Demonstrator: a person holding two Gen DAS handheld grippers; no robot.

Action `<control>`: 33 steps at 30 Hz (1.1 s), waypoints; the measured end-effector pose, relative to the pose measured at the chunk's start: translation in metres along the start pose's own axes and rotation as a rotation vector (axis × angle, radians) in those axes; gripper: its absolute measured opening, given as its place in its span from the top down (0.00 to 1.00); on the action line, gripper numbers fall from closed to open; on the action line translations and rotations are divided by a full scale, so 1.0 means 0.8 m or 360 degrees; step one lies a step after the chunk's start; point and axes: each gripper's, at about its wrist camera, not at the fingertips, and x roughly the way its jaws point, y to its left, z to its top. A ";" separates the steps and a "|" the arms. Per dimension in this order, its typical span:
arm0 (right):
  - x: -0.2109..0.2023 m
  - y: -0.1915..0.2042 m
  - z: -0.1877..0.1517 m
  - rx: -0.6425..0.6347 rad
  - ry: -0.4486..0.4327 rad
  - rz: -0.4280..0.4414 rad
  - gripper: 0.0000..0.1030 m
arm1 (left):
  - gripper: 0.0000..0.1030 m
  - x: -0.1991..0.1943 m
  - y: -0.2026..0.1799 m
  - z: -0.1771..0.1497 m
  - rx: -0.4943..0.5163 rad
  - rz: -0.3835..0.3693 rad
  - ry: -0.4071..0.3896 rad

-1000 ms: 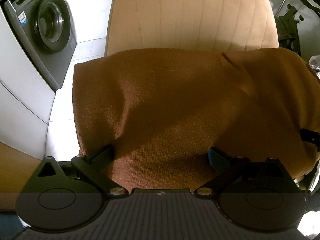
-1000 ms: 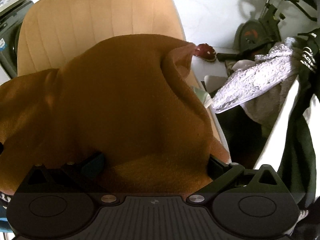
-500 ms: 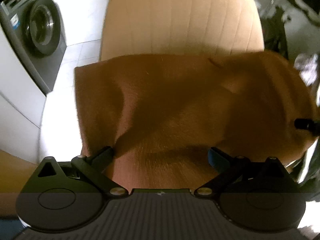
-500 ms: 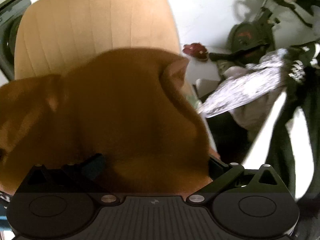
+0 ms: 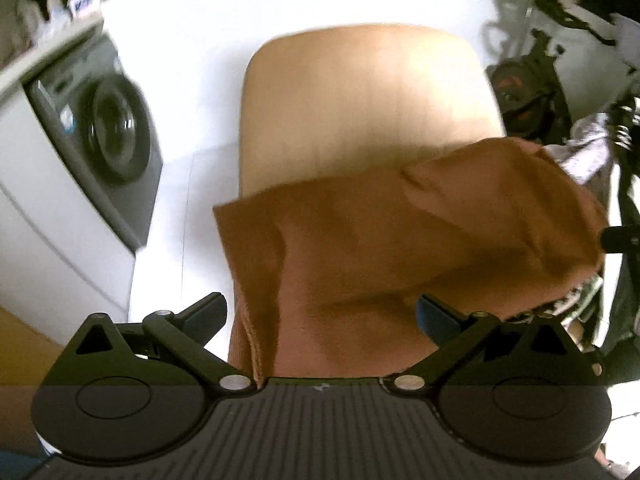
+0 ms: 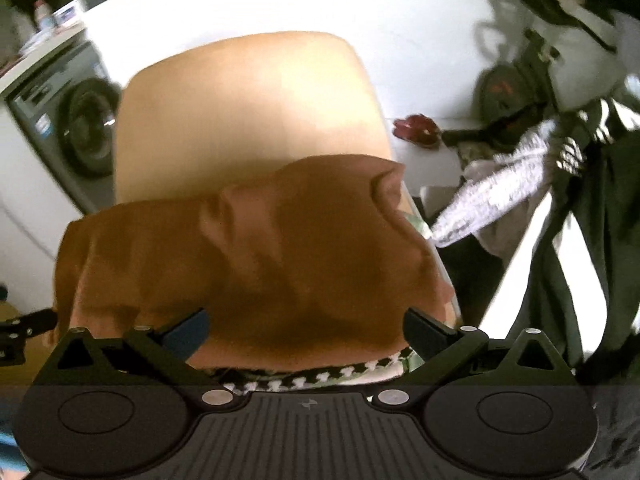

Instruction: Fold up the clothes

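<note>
A brown knitted garment lies bunched on the seat of a tan chair, its near edge hanging toward me. My left gripper is open above that near edge, its fingers spread wide with cloth between them but not pinched. In the right wrist view the same garment fills the middle, a fold standing up at its far right. My right gripper is open too, fingers wide either side of the garment's front. A black-and-white checked cloth peeks out beneath it.
A grey washing machine stands at the left by white cabinets. To the right are a dark exercise machine, a red object on the floor, a silvery-grey cloth and a dark green garment hanging.
Both grippers have drawn back and up from the chair, so the garment looks smaller and farther. The garment is more bunched toward the right. Both grippers stayed open.
</note>
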 end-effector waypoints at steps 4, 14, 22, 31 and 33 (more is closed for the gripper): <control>-0.035 0.003 -0.009 -0.0085 -0.0030 0.0052 0.01 | 0.00 -0.049 -0.028 -0.015 -0.0056 0.0045 -0.0102; -0.153 -0.078 -0.108 -0.0153 0.0003 0.0088 0.01 | 0.00 -0.153 -0.141 -0.085 -0.0266 0.0021 -0.0081; -0.214 -0.117 -0.210 -0.0149 0.0095 0.0133 0.01 | 0.00 -0.207 -0.208 -0.142 -0.0349 -0.0016 0.0067; -0.261 -0.112 -0.258 -0.0230 0.0061 0.0126 0.01 | 0.00 -0.246 -0.245 -0.171 -0.0261 -0.0002 0.0066; -0.266 -0.113 -0.264 -0.0215 0.0059 0.0123 0.01 | 0.00 -0.251 -0.247 -0.175 -0.0252 0.0008 0.0061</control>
